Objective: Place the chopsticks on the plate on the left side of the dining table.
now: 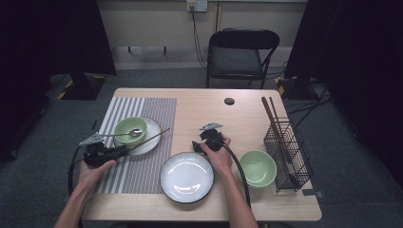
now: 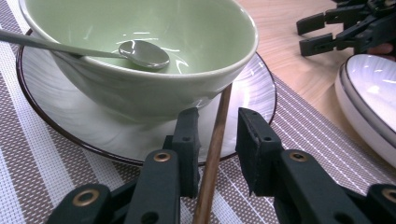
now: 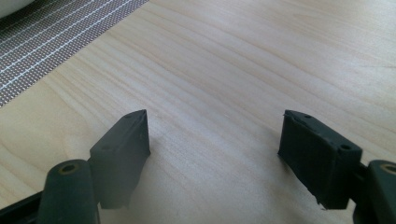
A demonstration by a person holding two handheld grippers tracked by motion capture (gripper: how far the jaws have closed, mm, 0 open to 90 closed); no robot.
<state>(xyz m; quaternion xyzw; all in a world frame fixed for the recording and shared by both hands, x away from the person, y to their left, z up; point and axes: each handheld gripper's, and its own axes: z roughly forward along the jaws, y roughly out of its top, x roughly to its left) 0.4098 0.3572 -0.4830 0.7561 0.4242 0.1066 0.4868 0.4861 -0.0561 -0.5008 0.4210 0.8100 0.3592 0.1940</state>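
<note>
A green bowl (image 1: 129, 129) (image 2: 140, 88) with a metal spoon (image 1: 135, 132) (image 2: 142, 53) in it stands on a white plate (image 1: 153, 127) (image 2: 70, 116) on the striped placemat (image 1: 138, 175). A brown chopstick (image 1: 149, 139) (image 2: 217, 140) lies slanted across that plate's rim, its tip against the bowl. My left gripper (image 1: 124, 151) (image 2: 217, 121) straddles the chopstick with its jaws apart; a gap shows beside the stick. My right gripper (image 1: 196, 145) (image 3: 215, 130) hovers wide open over bare wood, just past a second dark-rimmed white plate (image 1: 187, 178) (image 2: 373, 93).
A second green bowl (image 1: 257, 167) sits at the front right, beside a black wire basket (image 1: 287, 152) holding chopsticks (image 1: 273, 118). A folding chair (image 1: 240, 52) stands behind the table. A dark cable hole (image 1: 229, 101) marks the far tabletop.
</note>
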